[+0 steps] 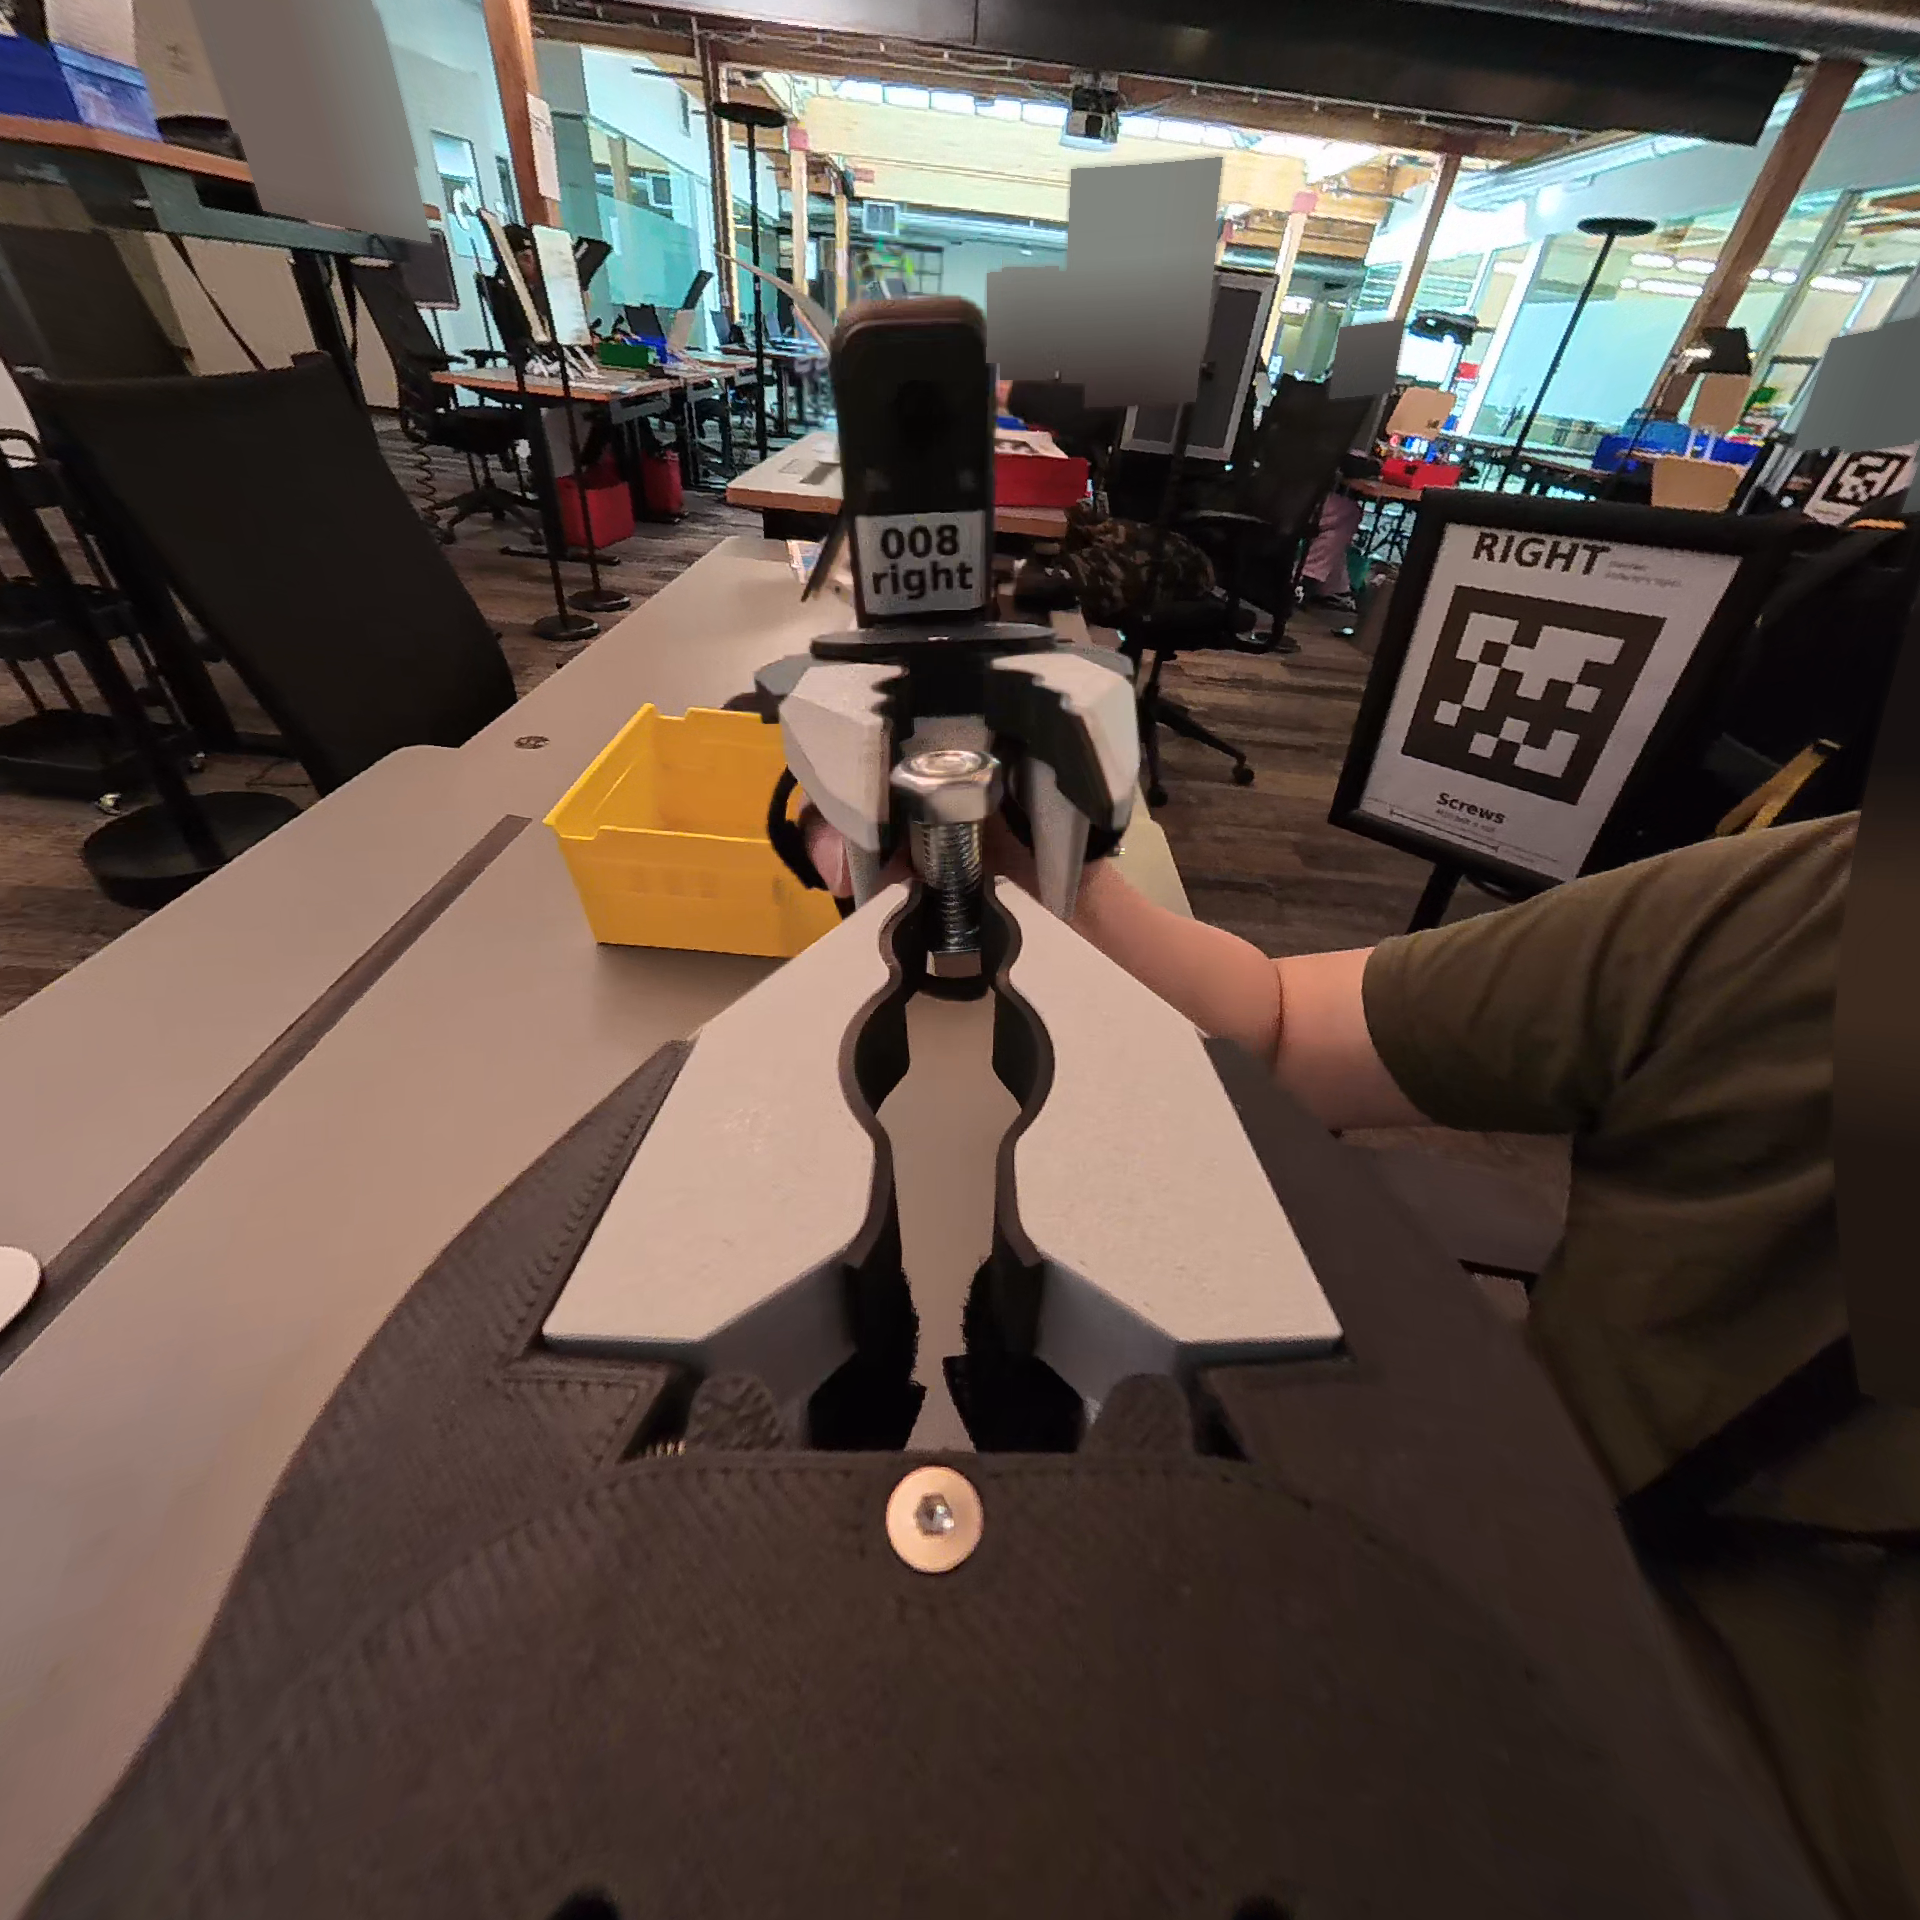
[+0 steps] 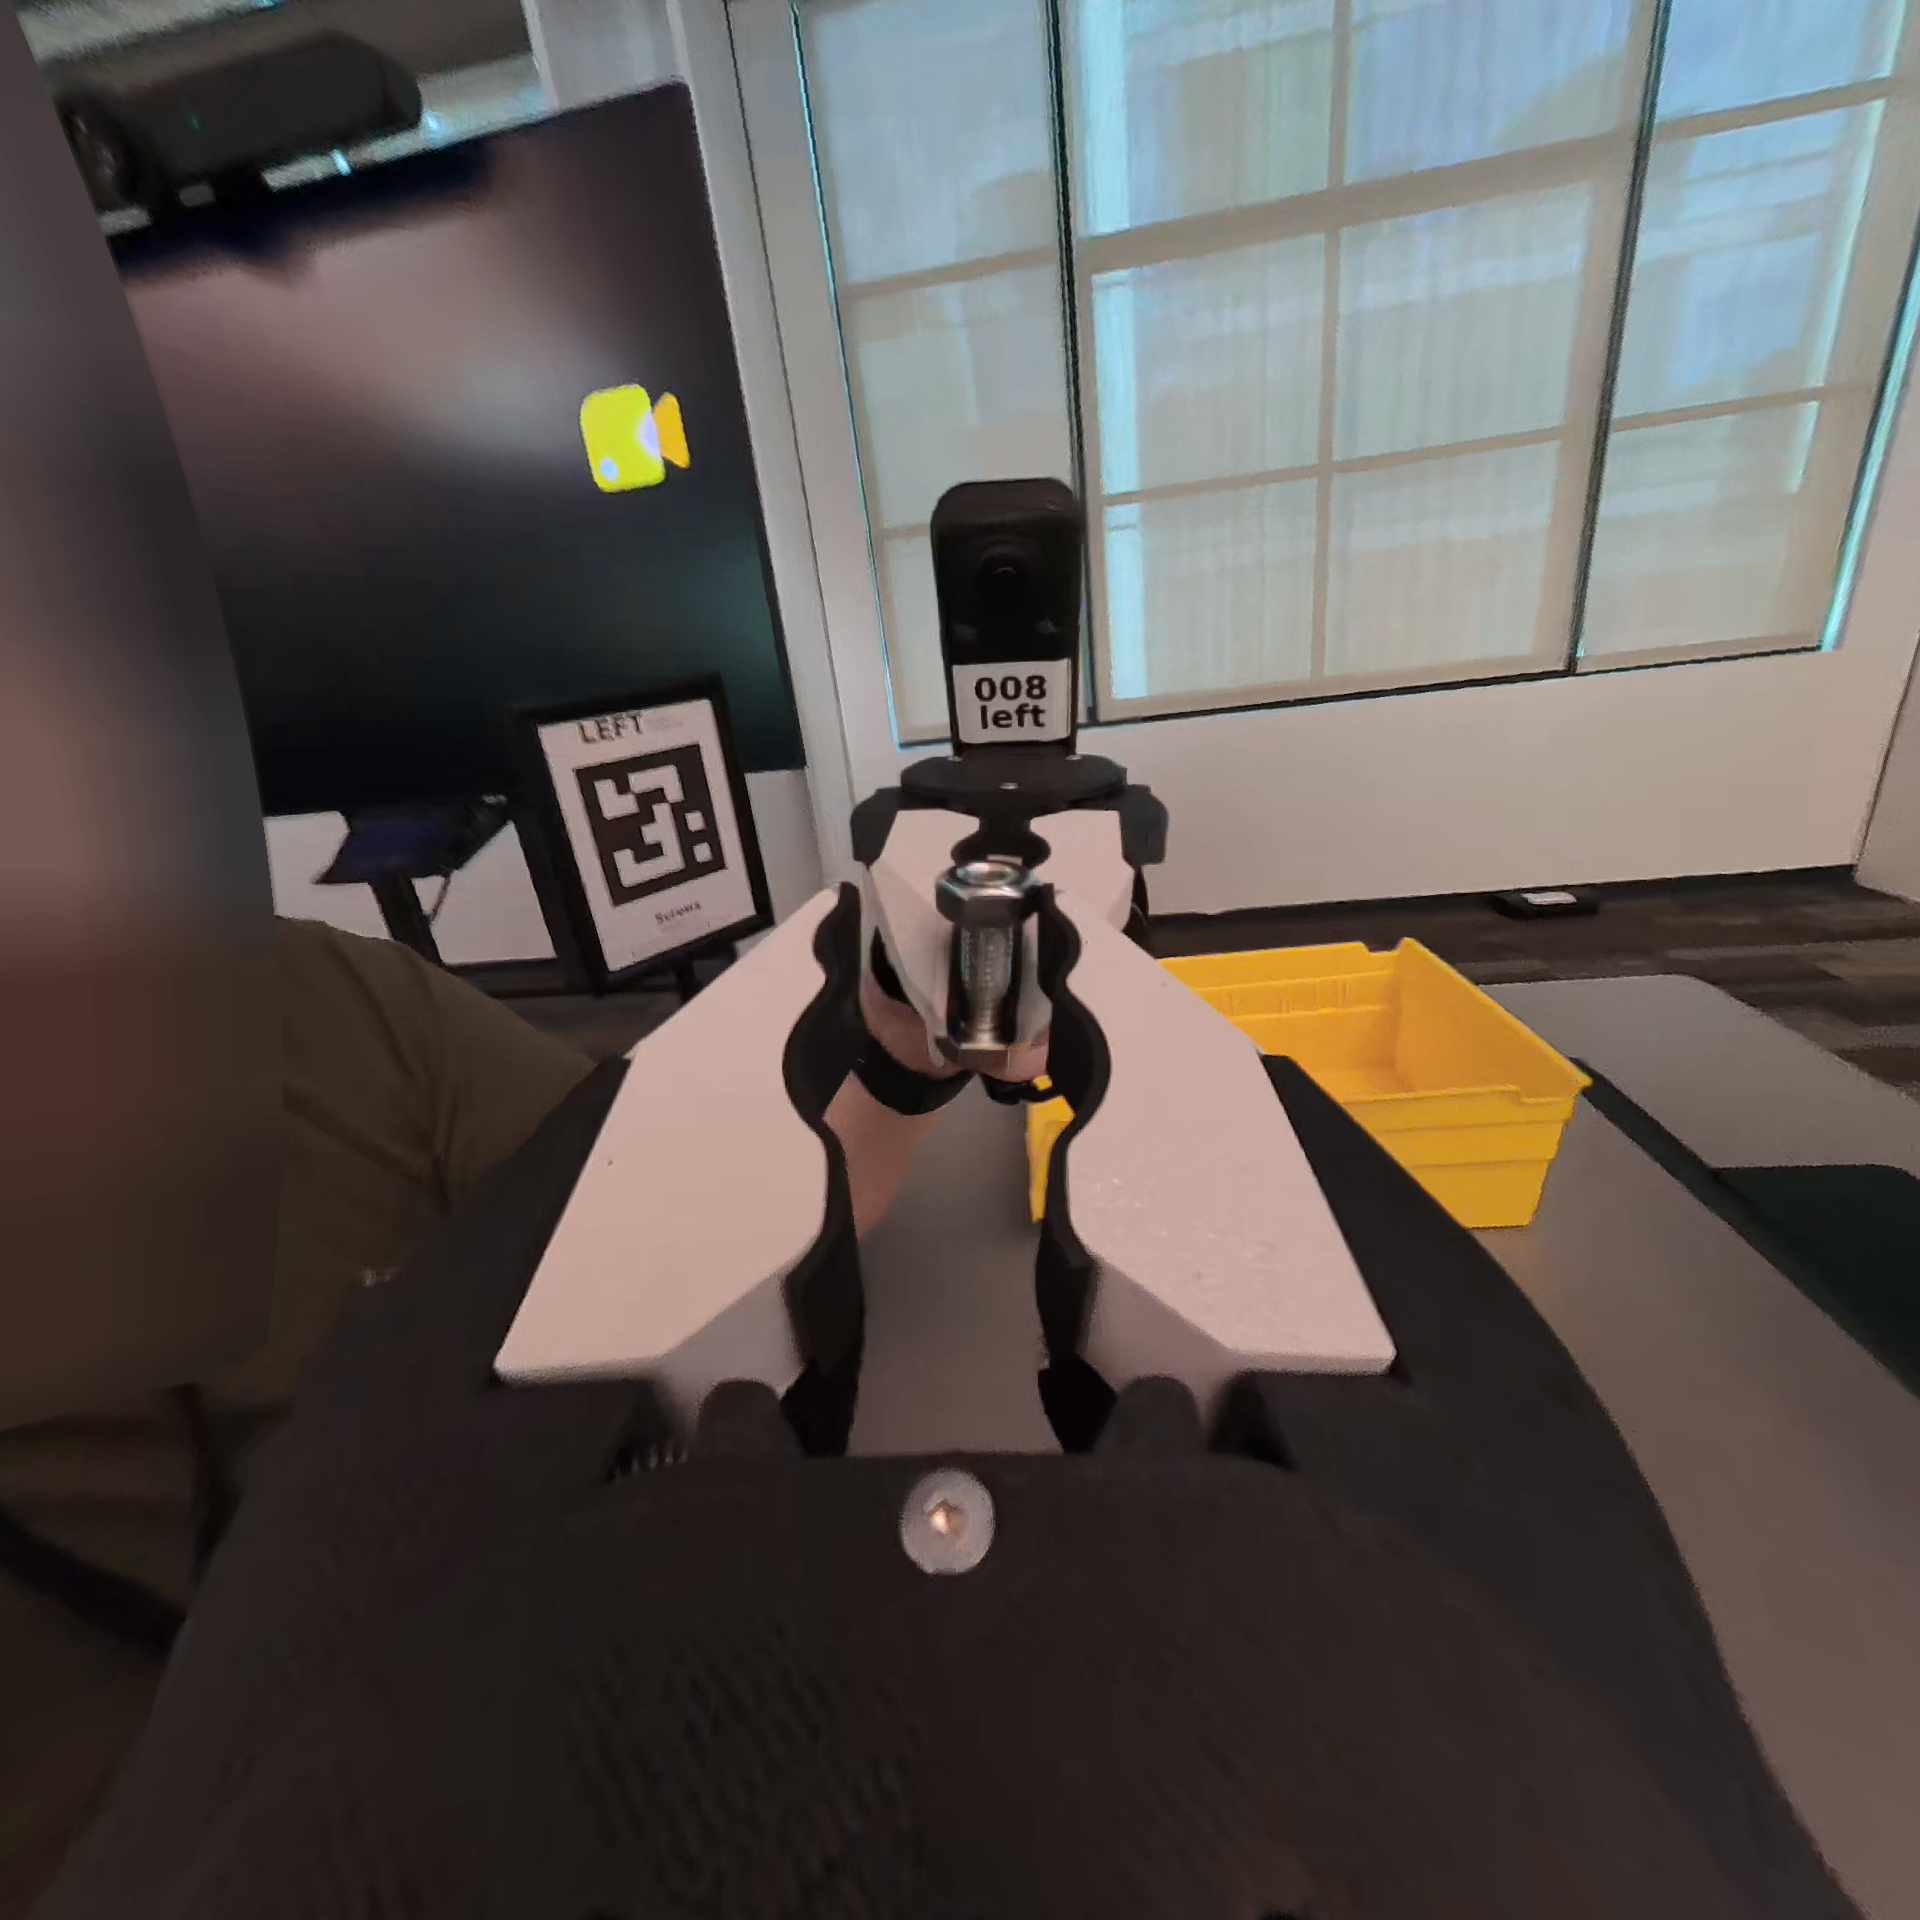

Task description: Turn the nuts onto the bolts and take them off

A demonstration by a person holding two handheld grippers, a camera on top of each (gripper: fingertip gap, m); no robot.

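Note:
A silver bolt stands upright in the air between my two grippers, which face each other above the grey table. My left gripper is shut on the bolt's lower end. My right gripper is shut on the hex piece at the top, which looks like the nut. In the right wrist view my right gripper grips the nut at its tips. There the left gripper holds the bolt from the far side.
An empty yellow bin stands on the table just behind the grippers and also shows in the right wrist view. Framed marker signs stand on easels off the table. A person's arm reaches in from the right. Left and right tips are no more than a few centimetres apart.

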